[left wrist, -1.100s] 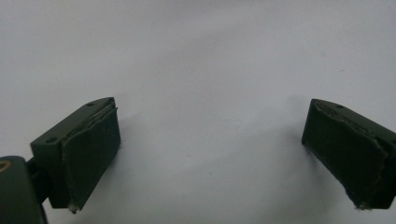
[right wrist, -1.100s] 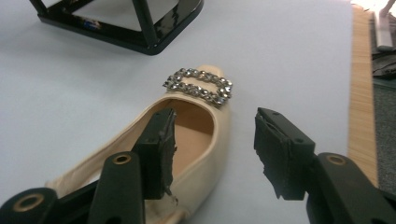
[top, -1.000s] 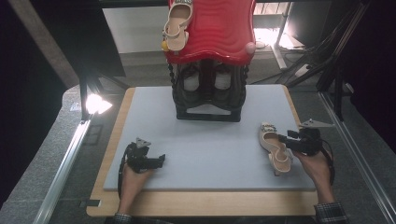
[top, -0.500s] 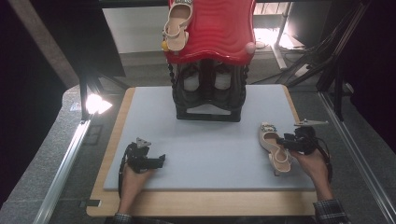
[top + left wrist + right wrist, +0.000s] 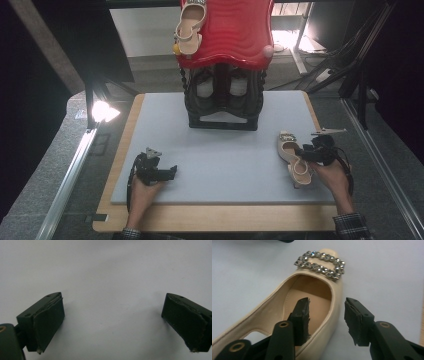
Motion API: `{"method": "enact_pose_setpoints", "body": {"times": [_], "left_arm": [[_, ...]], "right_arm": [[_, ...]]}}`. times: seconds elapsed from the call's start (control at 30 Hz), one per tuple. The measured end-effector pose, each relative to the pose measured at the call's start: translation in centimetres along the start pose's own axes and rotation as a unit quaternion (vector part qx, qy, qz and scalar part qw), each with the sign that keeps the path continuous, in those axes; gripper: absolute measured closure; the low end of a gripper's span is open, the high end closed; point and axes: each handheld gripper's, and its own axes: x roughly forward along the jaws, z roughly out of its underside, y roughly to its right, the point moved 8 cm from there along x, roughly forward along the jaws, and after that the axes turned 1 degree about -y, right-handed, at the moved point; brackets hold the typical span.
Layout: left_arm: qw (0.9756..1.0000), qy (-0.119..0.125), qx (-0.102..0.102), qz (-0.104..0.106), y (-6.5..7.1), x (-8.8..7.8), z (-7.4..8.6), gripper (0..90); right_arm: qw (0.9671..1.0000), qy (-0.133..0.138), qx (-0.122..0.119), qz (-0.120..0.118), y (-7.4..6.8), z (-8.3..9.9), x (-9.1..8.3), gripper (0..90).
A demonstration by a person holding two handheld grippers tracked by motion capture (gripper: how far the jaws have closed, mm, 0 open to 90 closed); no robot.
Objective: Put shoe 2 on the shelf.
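The right tool (image 5: 303, 152) sat at the near right of the grey mat (image 5: 220, 150) that covered the wooden worktop (image 5: 120, 150), held in the person's right hand (image 5: 332, 176). In the right gripper view the right tool (image 5: 325, 317) straddled the side wall of a beige slingback shoe (image 5: 287, 305): one jaw reached down inside the shoe's opening and the other stood outside its edge, with a gap showing between the outer jaw and the leather, so the tool was parted around the wall rather than clenched on it. A rhinestone buckle (image 5: 320, 263) crossed the shoe's toe, just beyond the jaws. From the high view the shoe (image 5: 291, 157) lay flat on the mat, toe pointing away from the person. The left tool (image 5: 167, 173) rested on the mat at the near left, gripped by the left hand (image 5: 141, 192), well apart from the shoe. In the left gripper view the left tool (image 5: 112, 322) stood released, its jaws spread wide over bare grey mat. At the far middle of the mat stood a black shoe rack (image 5: 223, 102) with a red wavy top (image 5: 235, 32), and a matching beige shoe (image 5: 190, 27) lay on that top at its left side.
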Motion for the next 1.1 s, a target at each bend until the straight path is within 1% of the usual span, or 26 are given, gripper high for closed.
{"method": "enact_pose_setpoints", "body": {"times": [0.07, 0.13, 0.2, 0.27, 0.3, 0.33, 0.43, 0.5, 0.6, 0.67, 0.73, 0.83, 0.87, 0.9, 0.93, 0.97, 1.03, 1.07, 1.1], "left_arm": [[1.0000, 0.000, 0.000, 0.000, 0.0, 0.0, 0.0, 4.3], [1.0000, 0.000, 0.000, 0.000, 0.0, 0.0, 0.0, 4.3], [1.0000, 0.000, 0.000, 0.000, 0.0, 0.0, 0.0, 4.3], [1.0000, 0.000, 0.000, 0.000, 0.0, 0.0, 0.0, 4.3], [1.0000, 0.000, 0.000, 0.000, 0.0, 0.0, 0.0, 4.3], [1.0000, 0.000, 0.000, 0.000, 0.0, 0.0, 0.0, 4.3], [1.0000, 0.000, 0.000, 0.001, 0.0, 0.0, 0.0, 4.3], [1.0000, 0.000, 0.000, 0.001, 0.0, 0.0, 0.0, 4.3], [1.0000, 0.000, -0.001, 0.001, 0.0, 0.0, 0.0, 4.3], [1.0000, 0.000, -0.001, 0.001, 0.0, 0.0, 0.0, 4.2], [1.0000, 0.000, 0.000, 0.001, 0.0, 0.0, 0.0, 4.2], [1.0000, 0.001, -0.001, 0.002, 0.0, 0.0, 0.0, 4.1], [1.0000, 0.001, -0.001, 0.002, 0.0, 0.0, 0.0, 4.1], [1.0000, 0.001, -0.001, 0.002, 0.0, 0.0, 0.0, 4.1], [1.0000, 0.001, -0.001, 0.002, 0.0, 0.0, 0.0, 4.1], [1.0000, 0.001, -0.001, 0.002, 0.0, 0.0, 0.0, 4.1], [1.0000, 0.001, -0.001, 0.002, 0.0, 0.0, 0.0, 4.1], [1.0000, 0.001, -0.002, 0.002, 0.0, 0.0, 0.0, 4.1], [1.0000, 0.001, -0.002, 0.003, 0.0, 0.0, 0.0, 4.0]], "right_arm": [[1.0000, -0.004, 0.007, -0.002, 0.1, 0.1, -0.2, 61.9], [0.9996, -0.013, 0.019, -0.014, 0.0, 0.3, -0.2, 70.2], [0.9997, -0.014, 0.021, -0.002, 0.2, 0.5, -0.2, 79.1], [0.9989, -0.021, 0.041, 0.004, 0.5, 0.7, -0.2, 86.6], [0.9982, -0.021, 0.055, 0.004, 0.6, 0.7, -0.2, 87.1], [0.9975, -0.020, 0.068, -0.001, 0.7, 0.8, -0.3, 87.3], [0.9957, -0.009, 0.091, -0.012, 0.9, 0.8, -0.3, 87.7], [0.9951, 0.000, 0.098, -0.013, 0.8, 0.8, -0.3, 87.7], [0.9933, 0.017, 0.111, -0.027, 0.5, 0.4, -0.4, 87.8], [0.9930, 0.024, 0.113, -0.026, 0.3, 0.0, -0.5, 87.8], [0.9922, 0.035, 0.117, -0.025, 0.0, -0.5, -0.7, 87.7], [0.9916, 0.055, 0.116, -0.019, -0.1, -1.4, -0.9, 87.7], [0.9906, 0.062, 0.120, -0.018, -0.2, -1.8, -1.0, 87.7], [0.9904, 0.067, 0.120, -0.018, -0.2, -2.0, -1.0, 87.7], [0.9891, 0.075, 0.125, -0.018, -0.4, -2.4, -1.1, 87.6], [0.9888, 0.079, 0.126, -0.017, -0.4, -2.5, -1.1, 87.6], [0.9869, 0.091, 0.132, -0.018, -0.5, -3.0, -1.1, 87.6], [0.9849, 0.098, 0.141, -0.023, -0.6, -3.4, -1.0, 87.6], [0.9839, 0.102, 0.144, -0.026, -0.6, -3.6, -1.0, 87.6]]}}
